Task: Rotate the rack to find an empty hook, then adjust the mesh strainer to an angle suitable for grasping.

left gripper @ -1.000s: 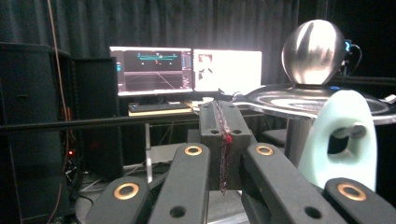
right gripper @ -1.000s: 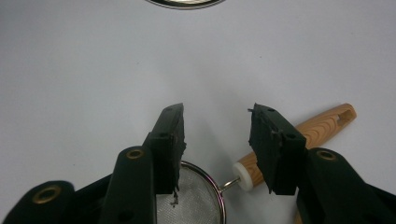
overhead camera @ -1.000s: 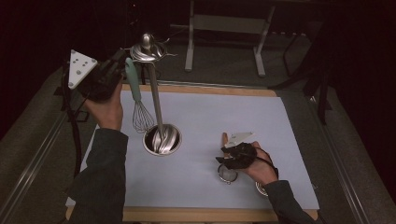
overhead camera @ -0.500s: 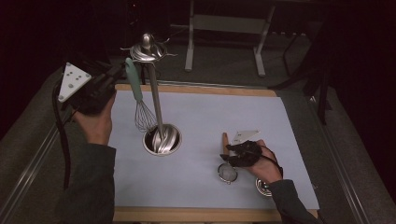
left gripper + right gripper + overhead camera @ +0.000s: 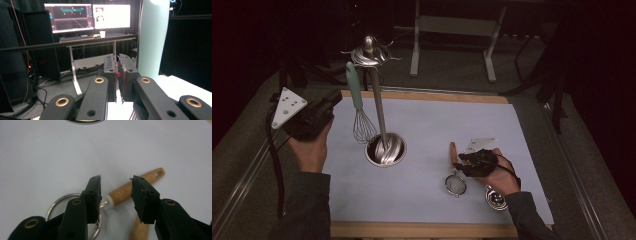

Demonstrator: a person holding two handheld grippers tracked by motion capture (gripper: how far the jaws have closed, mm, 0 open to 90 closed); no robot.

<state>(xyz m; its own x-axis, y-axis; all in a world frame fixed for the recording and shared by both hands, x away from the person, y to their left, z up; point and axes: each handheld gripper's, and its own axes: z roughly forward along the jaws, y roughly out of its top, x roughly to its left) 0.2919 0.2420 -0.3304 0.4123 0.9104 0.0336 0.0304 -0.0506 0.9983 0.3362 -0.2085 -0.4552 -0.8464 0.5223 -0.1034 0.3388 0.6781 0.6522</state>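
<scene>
Jaws wide on the right gripper (image 5: pixel 116 195), poised over the wooden-handled small wire strainer (image 5: pixel 455 176) lying on the white-covered bench (image 5: pixel 532 135), while the left gripper (image 5: pixel 118 75), jaws pressed together, hangs beside the mint-handled whisk (image 5: pixel 359 107).

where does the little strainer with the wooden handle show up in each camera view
High view: the strainer lies on the white mat, lower right of centre, just left of the right gripper.
Left gripper view: not in it.
Right gripper view: its wooden handle runs between the open jaws; its metal ring sits at lower left.
Shared landmark: the stand's round steel base, at the top edge of the right gripper view.
</scene>
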